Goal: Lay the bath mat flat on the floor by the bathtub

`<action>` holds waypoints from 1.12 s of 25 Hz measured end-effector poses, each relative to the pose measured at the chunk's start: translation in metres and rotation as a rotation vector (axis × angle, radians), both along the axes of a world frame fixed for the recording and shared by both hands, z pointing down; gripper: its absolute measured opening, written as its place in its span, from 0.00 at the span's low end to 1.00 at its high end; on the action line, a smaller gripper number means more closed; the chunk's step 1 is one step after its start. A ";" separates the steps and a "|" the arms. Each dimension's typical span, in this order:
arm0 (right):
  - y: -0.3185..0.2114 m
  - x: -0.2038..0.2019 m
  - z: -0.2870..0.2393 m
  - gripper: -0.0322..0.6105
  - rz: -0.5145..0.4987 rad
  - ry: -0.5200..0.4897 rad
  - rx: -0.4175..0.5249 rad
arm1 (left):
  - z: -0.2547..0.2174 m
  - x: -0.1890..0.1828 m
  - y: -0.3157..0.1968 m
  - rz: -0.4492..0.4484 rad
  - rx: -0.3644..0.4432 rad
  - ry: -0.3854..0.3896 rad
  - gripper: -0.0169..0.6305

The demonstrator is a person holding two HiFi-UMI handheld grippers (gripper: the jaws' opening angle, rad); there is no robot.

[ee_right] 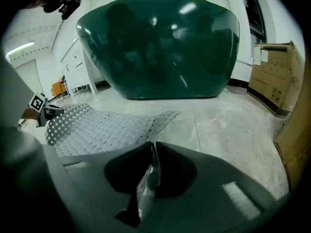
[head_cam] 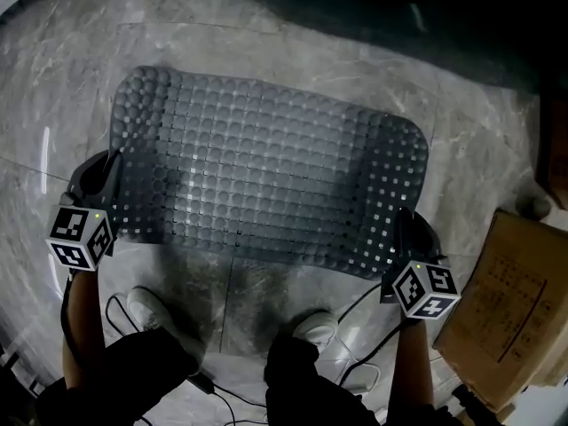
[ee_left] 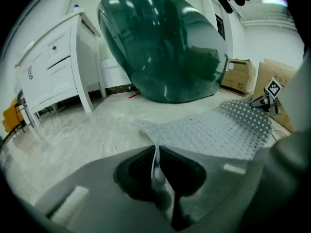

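Left gripper (ee_left: 156, 165): jaws closed tight on a thin fold of the bath mat (ee_left: 214, 130), at its near left corner. No gap visible either side of the pinched sheet. Same in the head view, left gripper (head_cam: 108, 174) sitting at the mat's left short edge.

Right gripper (ee_right: 151, 173): jaws likewise clamped together on the mat's edge, near right corner, sheet standing up thin between them. In the head view, right gripper (head_cam: 405, 226) at the right short edge, a little nearer the person than the left one.

Outward: mat stretched between the 2 grippers, long axis running left to right, spread ahead of both toward the bathtub (ee_right: 160, 47). Long axis roughly parallel to the tub's side. Dimpled, perforated grey sheet, opened out, no fold across the middle. Near long edge apparently lifted, judging by the shadow under it on the floor (head_cam: 479, 149); far edge looks down on the tiles or very close, just short of the tub, cannot tell contact for sure.

Neither arm nearer to the task's thing: both already on it, 1 corner each.

Probable next need: lower both near corners evenly, then spread the jaws. Risk: uneven drop leaving a curled corner.

Around: 2 shoes (head_cam: 315, 327) just behind the near edge, cardboard box (head_cam: 506, 300) to the right, white cabinet (ee_left: 53, 62) left of the tub.
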State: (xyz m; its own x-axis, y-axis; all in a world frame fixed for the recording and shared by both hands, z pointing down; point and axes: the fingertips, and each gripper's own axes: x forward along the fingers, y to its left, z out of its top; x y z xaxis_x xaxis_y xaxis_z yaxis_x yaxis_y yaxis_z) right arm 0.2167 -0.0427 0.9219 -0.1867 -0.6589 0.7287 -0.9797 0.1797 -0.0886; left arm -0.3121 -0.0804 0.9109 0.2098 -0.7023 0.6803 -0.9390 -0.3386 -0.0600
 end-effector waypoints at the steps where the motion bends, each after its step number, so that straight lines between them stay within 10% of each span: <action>1: 0.000 0.003 0.006 0.12 -0.003 0.020 0.000 | 0.006 -0.003 0.000 -0.002 0.000 -0.010 0.07; 28: 0.005 0.045 0.072 0.17 0.020 0.156 -0.030 | 0.084 -0.045 0.001 -0.033 -0.066 -0.086 0.09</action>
State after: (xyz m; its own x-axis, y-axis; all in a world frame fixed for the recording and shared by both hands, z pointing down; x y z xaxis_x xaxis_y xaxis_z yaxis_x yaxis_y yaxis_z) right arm 0.2614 -0.0375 0.9935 -0.0569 -0.6385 0.7675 -0.9853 0.1599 0.0600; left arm -0.3574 -0.0796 0.9950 0.1266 -0.6608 0.7398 -0.9419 -0.3140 -0.1193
